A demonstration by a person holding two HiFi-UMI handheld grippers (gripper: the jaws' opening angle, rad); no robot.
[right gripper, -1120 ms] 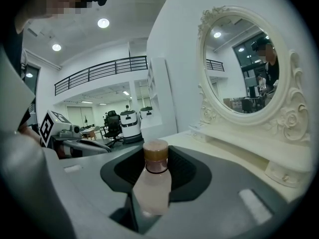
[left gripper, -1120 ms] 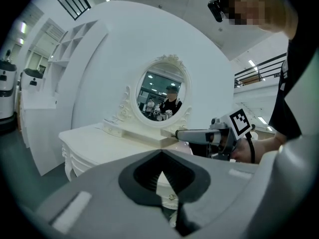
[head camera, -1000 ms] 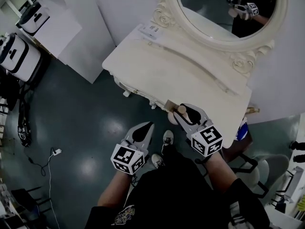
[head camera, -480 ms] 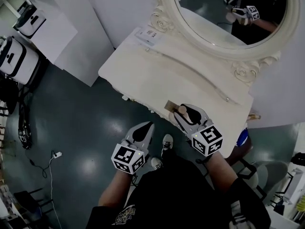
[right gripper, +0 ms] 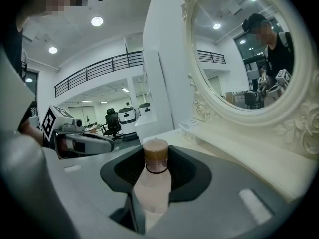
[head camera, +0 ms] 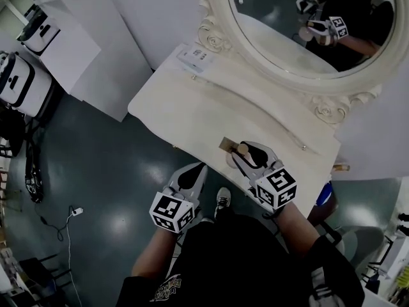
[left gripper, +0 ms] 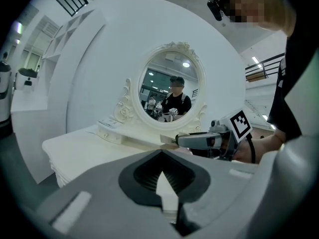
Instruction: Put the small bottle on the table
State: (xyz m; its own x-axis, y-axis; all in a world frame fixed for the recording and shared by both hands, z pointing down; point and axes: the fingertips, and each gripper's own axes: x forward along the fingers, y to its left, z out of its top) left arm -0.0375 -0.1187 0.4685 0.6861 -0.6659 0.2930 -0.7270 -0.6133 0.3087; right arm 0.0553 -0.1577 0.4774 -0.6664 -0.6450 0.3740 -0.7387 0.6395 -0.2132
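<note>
Advanced since the earlier frame: right gripper (head camera: 246, 151), clenched on bottle (right gripper: 156, 178) over table (head camera: 192, 107) front edge; left gripper (head camera: 195, 171) closed, empty; I judge early release risks toppling to floor (head camera: 108, 171).

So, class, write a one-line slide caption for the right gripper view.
Right gripper clamps a small pale brown-capped bottle before a cream dressing table and ornate oval mirror.

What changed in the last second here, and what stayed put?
The right gripper, jaws shut on the small bottle, has moved from the front edge of the table further in over its top. Nothing was let go. The left gripper stayed shut and empty, off the table over the floor.
</note>
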